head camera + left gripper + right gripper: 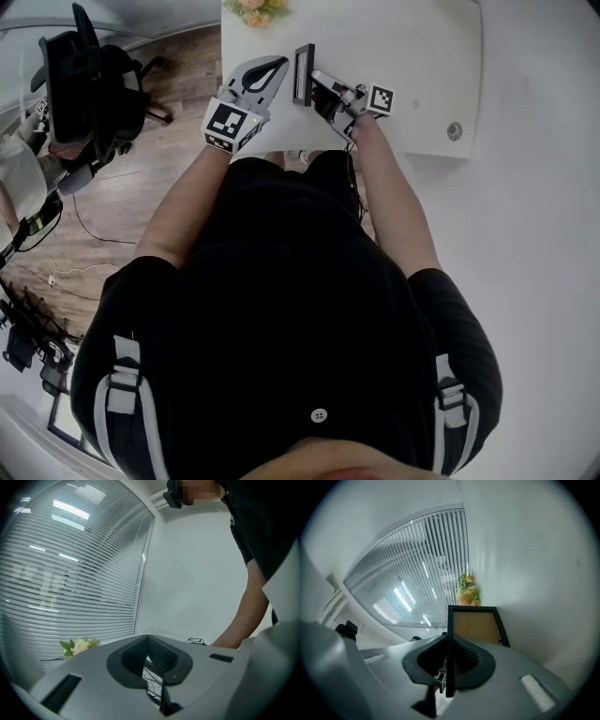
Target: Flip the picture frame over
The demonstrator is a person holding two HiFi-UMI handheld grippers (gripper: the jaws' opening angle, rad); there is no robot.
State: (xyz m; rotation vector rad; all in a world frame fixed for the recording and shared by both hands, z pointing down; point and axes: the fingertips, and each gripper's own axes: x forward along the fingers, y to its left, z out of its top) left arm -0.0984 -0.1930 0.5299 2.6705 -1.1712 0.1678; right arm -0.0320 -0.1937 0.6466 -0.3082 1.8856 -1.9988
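The black picture frame (303, 73) stands on its edge on the white table (422, 66). My right gripper (323, 86) is shut on the frame's edge. In the right gripper view the thin black edge runs between the pads and the brown back (476, 626) shows beyond them. My left gripper (279, 66) sits just left of the frame, pointing at it. Its jaws stand only slightly apart with nothing gripped. Through that narrow gap the frame's printed front (152, 684) shows.
A small bunch of flowers (255, 9) stands at the table's far edge, left of the frame. A round fitting (455, 131) sits near the table's right corner. An office chair (89, 89) stands on the wooden floor to the left. A window with blinds (70, 573) is behind the table.
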